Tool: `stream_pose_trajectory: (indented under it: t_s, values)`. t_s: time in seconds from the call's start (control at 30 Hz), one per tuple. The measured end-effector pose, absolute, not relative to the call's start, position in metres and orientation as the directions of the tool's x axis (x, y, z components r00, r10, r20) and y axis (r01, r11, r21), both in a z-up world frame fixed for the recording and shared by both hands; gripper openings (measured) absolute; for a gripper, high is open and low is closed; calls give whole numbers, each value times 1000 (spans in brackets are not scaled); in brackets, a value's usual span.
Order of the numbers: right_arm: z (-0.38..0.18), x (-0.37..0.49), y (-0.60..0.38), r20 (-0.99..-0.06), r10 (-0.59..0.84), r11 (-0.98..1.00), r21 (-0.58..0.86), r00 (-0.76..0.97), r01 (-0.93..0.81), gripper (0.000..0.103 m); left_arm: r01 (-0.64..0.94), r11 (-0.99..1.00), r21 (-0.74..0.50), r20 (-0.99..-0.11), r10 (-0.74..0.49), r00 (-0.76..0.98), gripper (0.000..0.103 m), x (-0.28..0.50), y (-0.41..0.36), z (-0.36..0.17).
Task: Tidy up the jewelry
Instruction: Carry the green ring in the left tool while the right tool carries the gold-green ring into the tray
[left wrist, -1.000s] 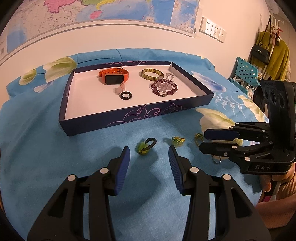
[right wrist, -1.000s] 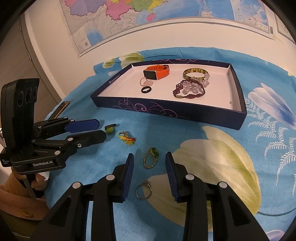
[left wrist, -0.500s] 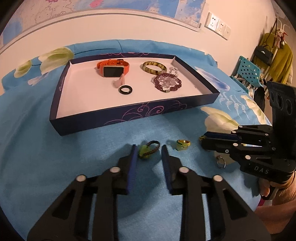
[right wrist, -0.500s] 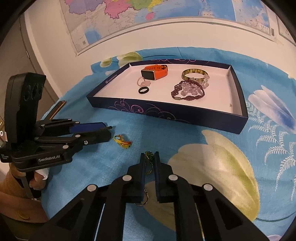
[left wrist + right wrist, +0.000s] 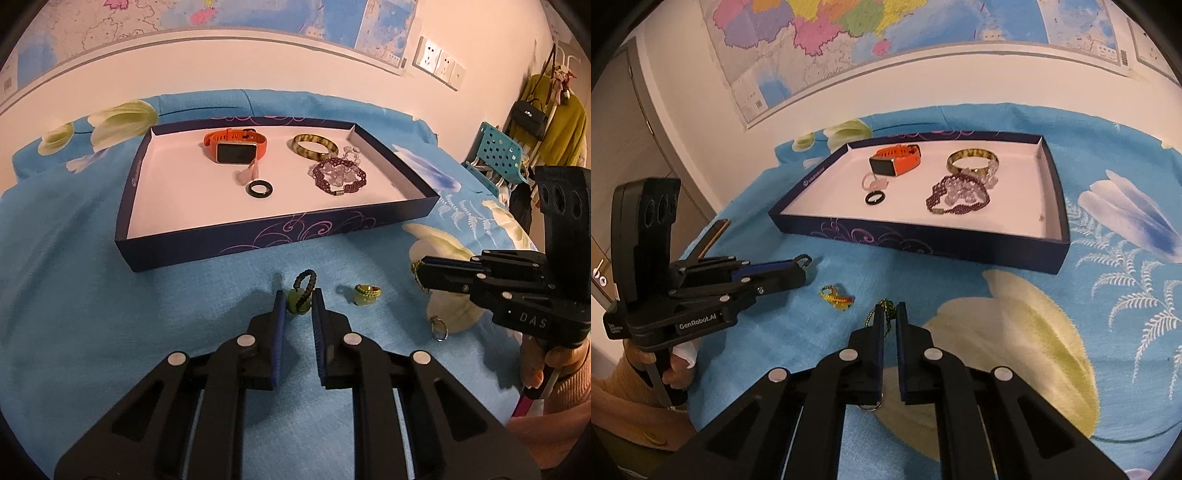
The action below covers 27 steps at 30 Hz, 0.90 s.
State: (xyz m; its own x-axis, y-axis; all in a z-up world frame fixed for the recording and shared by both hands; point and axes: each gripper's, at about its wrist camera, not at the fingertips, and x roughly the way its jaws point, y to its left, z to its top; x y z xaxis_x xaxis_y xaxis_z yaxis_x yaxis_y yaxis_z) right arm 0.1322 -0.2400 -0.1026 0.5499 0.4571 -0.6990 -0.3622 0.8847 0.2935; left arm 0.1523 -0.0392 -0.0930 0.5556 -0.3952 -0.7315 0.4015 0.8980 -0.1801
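A dark blue tray (image 5: 258, 240) on the blue cloth holds an orange watch (image 5: 234, 147), a bangle (image 5: 314, 146), a purple bead bracelet (image 5: 340, 177) and a black ring (image 5: 260, 189). My left gripper (image 5: 299, 301) is shut on a green charm with a black cord (image 5: 301, 291), lifted a little off the cloth. My right gripper (image 5: 891, 314) is shut on a green and gold cord piece (image 5: 886, 308). A yellow-green ring (image 5: 366, 293) lies between the two grippers; it also shows in the right wrist view (image 5: 836, 297). A silver ring (image 5: 439, 328) lies near the right gripper.
The tray (image 5: 923, 242) sits beyond both grippers. The cloth has large white flower prints (image 5: 997, 332). A wall with a map is behind. A teal chair (image 5: 498, 155) and hanging clothes stand at the far right.
Both grippers closed from wide open onto their pieces: the left on the green charm, the right on the green and gold cord piece. Both views shifted slightly back from the tray.
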Motion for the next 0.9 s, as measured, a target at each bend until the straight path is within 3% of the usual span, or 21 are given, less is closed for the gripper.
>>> stream_pose_trajectory:
  t_s: [0.43, 0.9]
  values:
    - [-83, 139, -250, -655, 489, 871, 329, 576, -365, 5, 415, 890, -191, -688, -423, 590, 14, 149, -34, -72]
    - [-64, 168, -253, -637, 451, 891, 277, 626, -360, 5, 413, 894, -174, -653, -419, 631, 14, 167, -33, -54]
